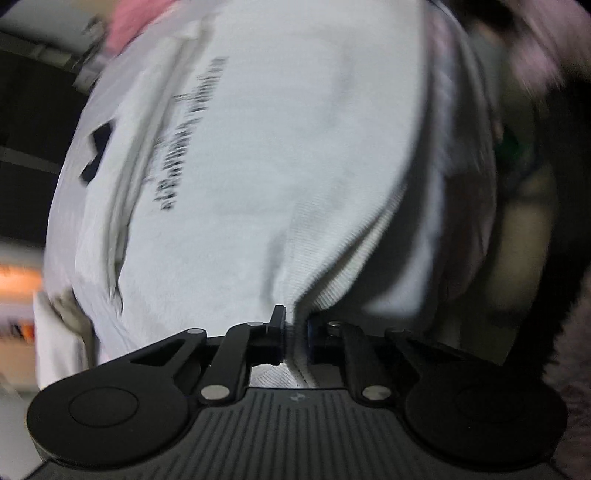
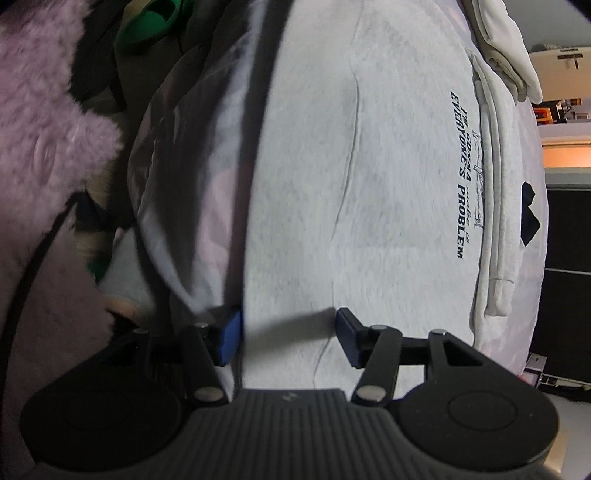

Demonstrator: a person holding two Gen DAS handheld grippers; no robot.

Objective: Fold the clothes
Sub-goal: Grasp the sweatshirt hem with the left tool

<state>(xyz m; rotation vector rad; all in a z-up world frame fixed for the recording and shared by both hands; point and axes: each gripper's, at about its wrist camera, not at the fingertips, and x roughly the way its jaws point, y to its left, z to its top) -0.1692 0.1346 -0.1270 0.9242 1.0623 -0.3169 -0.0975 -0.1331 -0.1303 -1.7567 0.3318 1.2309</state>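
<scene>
A light grey sweatshirt (image 1: 266, 155) with dark printed lettering fills the left wrist view. Its ribbed hem (image 1: 354, 266) runs down into my left gripper (image 1: 295, 332), which is shut on a pinched fold of that hem. In the right wrist view the same sweatshirt (image 2: 369, 184) lies spread flat, its lettering (image 2: 460, 177) at the right beside a folded sleeve (image 2: 495, 206). My right gripper (image 2: 288, 336) hovers just over the cloth near its left edge, jaws open, blue pads (image 2: 231, 332) apart with flat fabric below them.
A fluffy pink garment (image 2: 44, 110) lies at the left of the right wrist view, with dark and green clothes (image 2: 147, 26) behind it. A cream garment (image 2: 506, 48) rests at the top right. Dark furniture (image 2: 565, 258) stands beyond the sweatshirt's right edge.
</scene>
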